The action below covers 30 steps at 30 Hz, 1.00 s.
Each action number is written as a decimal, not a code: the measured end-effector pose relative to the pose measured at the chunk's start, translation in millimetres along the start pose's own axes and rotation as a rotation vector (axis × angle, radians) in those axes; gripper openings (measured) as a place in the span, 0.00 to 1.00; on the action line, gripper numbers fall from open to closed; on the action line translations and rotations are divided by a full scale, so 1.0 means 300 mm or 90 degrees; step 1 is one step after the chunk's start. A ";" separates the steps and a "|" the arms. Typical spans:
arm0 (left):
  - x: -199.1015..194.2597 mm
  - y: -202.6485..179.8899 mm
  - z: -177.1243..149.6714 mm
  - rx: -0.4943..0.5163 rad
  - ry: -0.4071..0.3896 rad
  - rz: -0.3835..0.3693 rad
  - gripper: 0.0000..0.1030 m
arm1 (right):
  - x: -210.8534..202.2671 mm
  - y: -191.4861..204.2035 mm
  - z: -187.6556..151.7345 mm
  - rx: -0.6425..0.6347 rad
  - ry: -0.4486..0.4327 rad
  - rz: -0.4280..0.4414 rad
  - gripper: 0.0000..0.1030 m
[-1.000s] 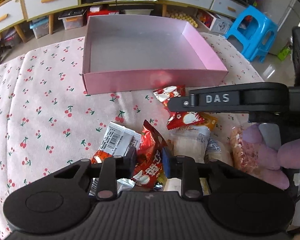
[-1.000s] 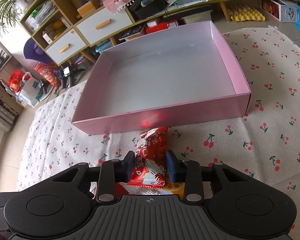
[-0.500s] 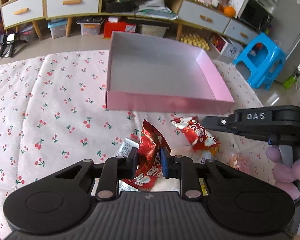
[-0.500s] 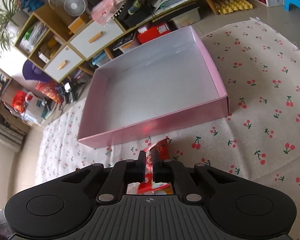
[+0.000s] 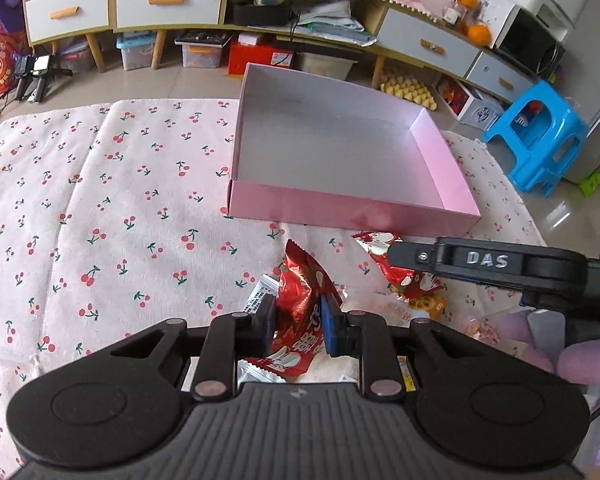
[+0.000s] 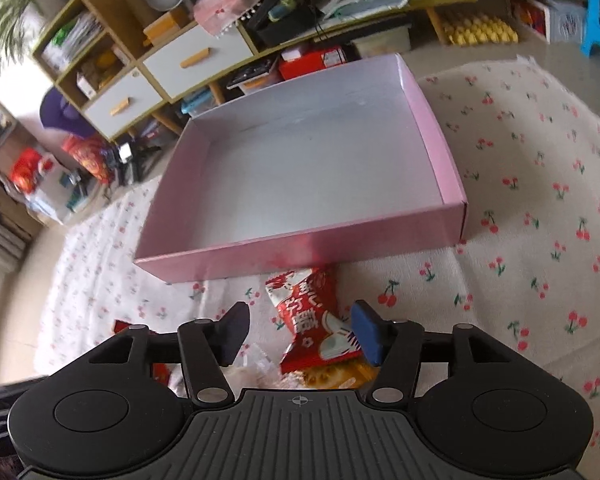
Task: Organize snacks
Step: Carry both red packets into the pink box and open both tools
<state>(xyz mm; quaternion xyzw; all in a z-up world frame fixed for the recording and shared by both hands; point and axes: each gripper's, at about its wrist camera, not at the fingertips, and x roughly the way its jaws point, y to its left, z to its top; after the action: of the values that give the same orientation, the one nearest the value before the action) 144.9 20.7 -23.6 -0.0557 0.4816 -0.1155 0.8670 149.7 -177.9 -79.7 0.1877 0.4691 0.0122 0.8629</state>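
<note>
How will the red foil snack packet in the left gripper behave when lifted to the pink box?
The red foil snack packet looks crinkled and puffy: probably light and floppy. Its glossy film may slip in the left gripper, shut on its middle.

Left wrist view: rides on the left gripper (image 5: 298, 326), looking forward and steeply down along its fingers — close over the cherry-print cloth (image 5: 100, 220).
Right wrist view: rides on the right gripper (image 6: 300, 330), same forward, downward tilt, just as near the cloth.
Facing: both look toward the pink box (image 5: 340, 208) and the cabinets (image 5: 140, 4) behind it.
Shared: the pink box, the cloth, the cabinets; the left view also catches the right gripper's side.
</note>
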 end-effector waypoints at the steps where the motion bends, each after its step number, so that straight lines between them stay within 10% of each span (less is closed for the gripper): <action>1: 0.002 0.000 0.000 0.001 0.001 0.003 0.21 | 0.008 0.009 -0.002 -0.015 0.000 -0.013 0.55; 4: 0.004 0.002 0.000 0.001 0.003 0.006 0.21 | 0.030 0.038 -0.019 -0.071 -0.004 -0.048 0.55; 9: -0.005 0.006 -0.005 -0.002 -0.001 0.008 0.21 | 0.034 0.060 -0.036 -0.116 -0.016 -0.056 0.26; 19: -0.044 0.035 0.008 -0.031 -0.032 0.012 0.21 | -0.071 0.003 0.004 -0.011 0.003 0.016 0.25; 30: -0.058 0.054 0.144 -0.054 -0.098 0.003 0.21 | -0.170 -0.108 0.105 0.100 -0.098 0.082 0.26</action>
<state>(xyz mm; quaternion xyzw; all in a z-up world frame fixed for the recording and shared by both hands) 174.8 40.1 10.2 -0.1001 0.4184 -0.0883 0.8984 141.8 -227.9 -34.1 0.2847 0.3880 0.0162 0.8764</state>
